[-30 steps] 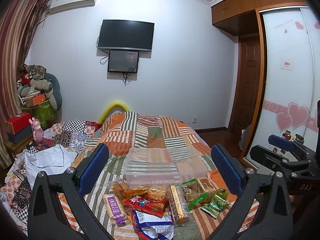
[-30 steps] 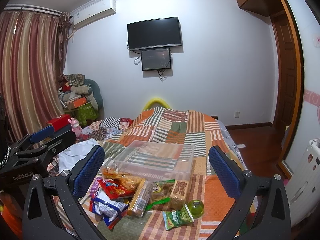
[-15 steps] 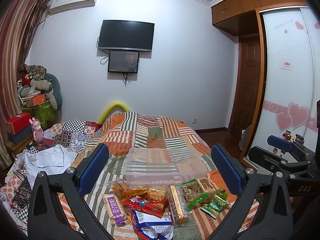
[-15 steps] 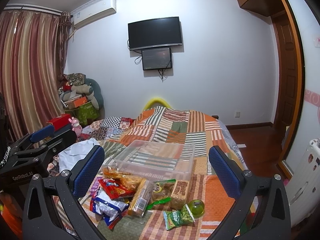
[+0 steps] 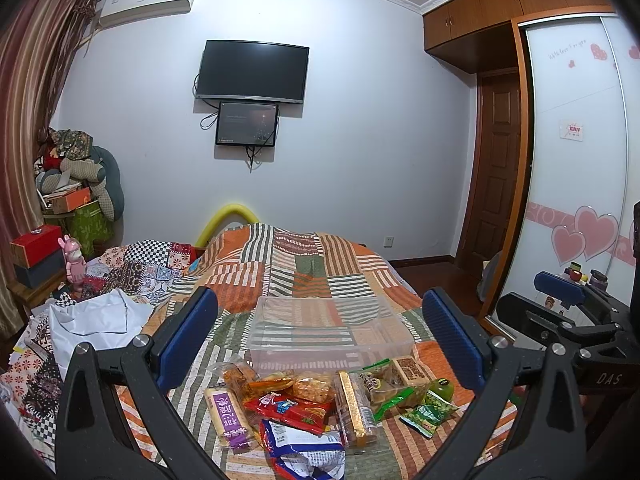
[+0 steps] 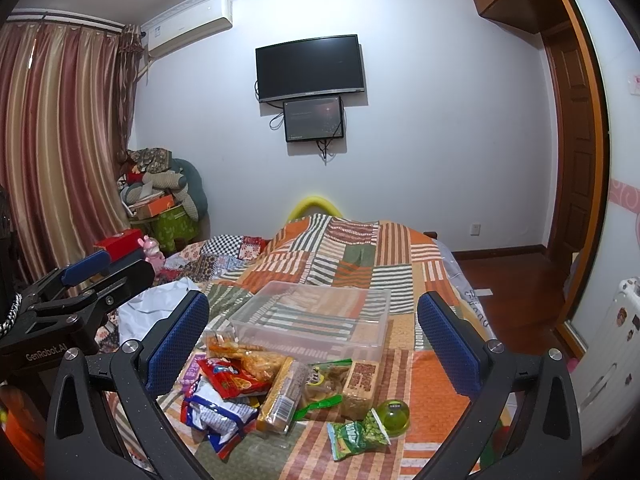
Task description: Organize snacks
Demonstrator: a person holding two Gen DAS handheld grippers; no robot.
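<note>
A clear plastic bin (image 5: 328,330) (image 6: 316,322) sits empty on the striped patchwork bedspread (image 5: 312,268). In front of it lies a pile of snacks: a purple-label bar (image 5: 228,414), a red packet (image 5: 288,408), a blue-white bag (image 5: 304,446), a gold-wrapped pack (image 5: 354,410), a brown cake block (image 5: 410,370), a green pea packet (image 6: 356,434) and a green jelly cup (image 6: 394,416). My left gripper (image 5: 320,344) is open and empty, held above the pile. My right gripper (image 6: 314,344) is open and empty, also above the pile.
White cloth (image 5: 96,322) and patterned bedding lie left on the bed. A red box (image 5: 34,244) and pink toy (image 5: 74,262) stand at the left. A wardrobe with hearts (image 5: 576,200) and a door (image 5: 496,168) are on the right.
</note>
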